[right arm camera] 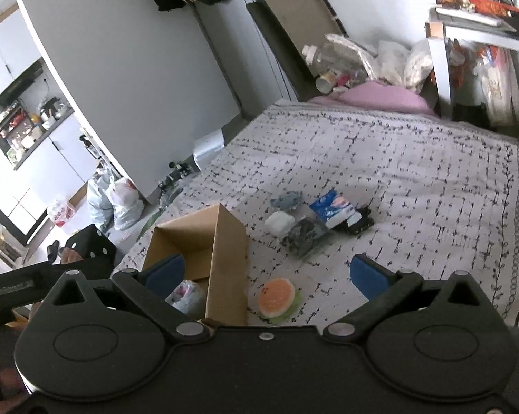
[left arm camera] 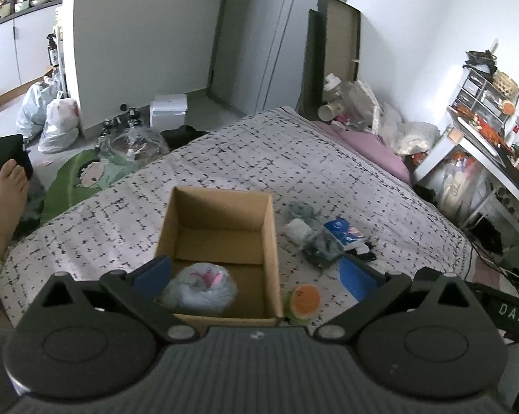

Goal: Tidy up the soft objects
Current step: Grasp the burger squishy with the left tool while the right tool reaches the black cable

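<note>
An open cardboard box stands on the bed; it also shows in the right wrist view. A fluffy grey-white plush with pink lies inside it, also visible in the right wrist view. An orange round soft toy on a green base lies on the bedspread right of the box, also in the right wrist view. Farther back lie a white soft bundle, a grey cloth, a clear bag of dark items and a blue tissue pack. My left gripper is open above the box's near end. My right gripper is open above the orange toy.
The bed has a patterned white spread and a pink pillow at its head. Plastic bags and a white box sit on the floor left. A cluttered desk stands right. A bare foot shows at the left edge.
</note>
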A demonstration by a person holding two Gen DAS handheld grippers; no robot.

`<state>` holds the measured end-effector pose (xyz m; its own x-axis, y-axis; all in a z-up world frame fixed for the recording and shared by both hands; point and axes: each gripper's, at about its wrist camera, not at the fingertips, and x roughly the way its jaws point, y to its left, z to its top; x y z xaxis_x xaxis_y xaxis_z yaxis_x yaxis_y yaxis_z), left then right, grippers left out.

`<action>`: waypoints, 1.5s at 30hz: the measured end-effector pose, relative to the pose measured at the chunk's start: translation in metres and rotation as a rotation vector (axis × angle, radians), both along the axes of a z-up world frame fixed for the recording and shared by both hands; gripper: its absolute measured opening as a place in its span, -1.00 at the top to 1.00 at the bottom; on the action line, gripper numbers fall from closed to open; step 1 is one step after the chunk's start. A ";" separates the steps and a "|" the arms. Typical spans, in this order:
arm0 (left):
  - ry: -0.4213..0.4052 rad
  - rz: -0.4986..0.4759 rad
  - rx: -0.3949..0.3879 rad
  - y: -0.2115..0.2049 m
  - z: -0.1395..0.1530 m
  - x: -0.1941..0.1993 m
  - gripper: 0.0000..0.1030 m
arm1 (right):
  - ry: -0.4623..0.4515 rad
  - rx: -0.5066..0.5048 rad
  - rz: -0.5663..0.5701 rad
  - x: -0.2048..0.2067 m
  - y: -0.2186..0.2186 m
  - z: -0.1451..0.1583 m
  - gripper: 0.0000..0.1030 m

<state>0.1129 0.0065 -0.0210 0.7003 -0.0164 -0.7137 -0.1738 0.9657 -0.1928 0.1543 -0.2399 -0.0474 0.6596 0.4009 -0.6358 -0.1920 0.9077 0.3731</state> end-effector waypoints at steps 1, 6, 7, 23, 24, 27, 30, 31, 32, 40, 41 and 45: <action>0.001 -0.004 -0.001 -0.003 0.000 0.001 -1.00 | -0.008 0.001 0.002 0.000 -0.002 0.001 -1.00; 0.005 -0.016 0.001 -0.019 -0.003 0.005 -1.00 | -0.036 -0.040 -0.010 0.001 -0.014 0.004 -1.00; 0.007 -0.019 0.001 -0.022 -0.004 0.007 -1.00 | -0.038 -0.040 -0.009 0.001 -0.017 0.004 -1.00; 0.037 -0.045 -0.007 -0.059 -0.025 0.028 -0.94 | 0.023 0.028 -0.052 0.025 -0.062 -0.020 -1.00; 0.036 -0.047 -0.005 -0.061 -0.026 0.029 -0.94 | 0.025 0.031 -0.053 0.027 -0.064 -0.022 -0.99; 0.038 -0.057 -0.001 -0.067 -0.030 0.035 -0.91 | 0.039 0.048 -0.050 0.033 -0.067 -0.028 -0.99; 0.056 -0.070 0.005 -0.074 -0.038 0.041 -0.81 | 0.059 0.064 -0.050 0.041 -0.071 -0.037 -0.97; 0.061 -0.073 0.005 -0.076 -0.041 0.043 -0.77 | 0.066 0.069 -0.050 0.043 -0.072 -0.040 -0.97; 0.067 -0.073 0.006 -0.078 -0.044 0.045 -0.75 | 0.076 0.077 -0.050 0.046 -0.074 -0.045 -0.95; 0.119 -0.088 0.008 -0.092 -0.069 0.063 -0.52 | 0.140 0.187 -0.072 0.064 -0.087 -0.070 -0.86; 0.129 -0.090 0.009 -0.094 -0.073 0.065 -0.50 | 0.146 0.194 -0.082 0.067 -0.088 -0.073 -0.86; 0.168 -0.098 0.015 -0.103 -0.090 0.076 -0.41 | 0.185 0.233 -0.122 0.078 -0.092 -0.089 -0.62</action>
<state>0.1892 -0.0968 -0.1112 0.5664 -0.0672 -0.8214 -0.1079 0.9820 -0.1548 0.2326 -0.3318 -0.1366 0.5934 0.4749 -0.6499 0.0031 0.8060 0.5918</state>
